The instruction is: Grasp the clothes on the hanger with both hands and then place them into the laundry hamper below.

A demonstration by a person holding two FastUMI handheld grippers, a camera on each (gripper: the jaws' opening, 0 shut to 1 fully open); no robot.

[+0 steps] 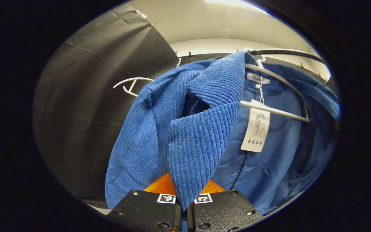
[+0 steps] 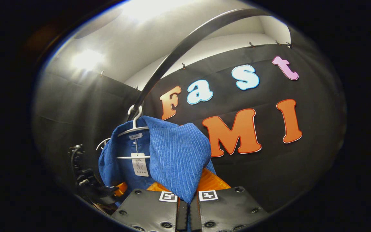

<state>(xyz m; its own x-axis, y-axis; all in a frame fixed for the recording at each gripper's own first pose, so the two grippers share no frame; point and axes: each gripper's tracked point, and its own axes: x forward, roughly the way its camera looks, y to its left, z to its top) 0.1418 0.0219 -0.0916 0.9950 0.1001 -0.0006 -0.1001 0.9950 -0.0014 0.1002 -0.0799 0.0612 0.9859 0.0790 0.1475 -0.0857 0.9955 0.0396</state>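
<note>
A blue corduroy jacket [image 1: 192, 135] hangs on a white hanger [image 1: 282, 111] from a dark rail [image 1: 285, 51]. A white paper tag [image 1: 255, 129] dangles inside its collar. My left gripper [image 1: 184, 206] is shut on the jacket's front lapel, which runs down between its fingers. In the right gripper view the same jacket [image 2: 175, 158] hangs on the white hanger [image 2: 134, 129] under the curved rail [image 2: 185, 45]. My right gripper [image 2: 188, 203] is shut on the other front edge of the cloth. The left gripper [image 2: 89, 187] shows dark at the lower left, beside the jacket.
A second, bare white hanger [image 1: 130, 84] pokes out to the left behind the jacket. Black booth cloth [image 1: 85, 122] hangs close behind the rail on all sides, with a pale ceiling [image 2: 134, 38] above.
</note>
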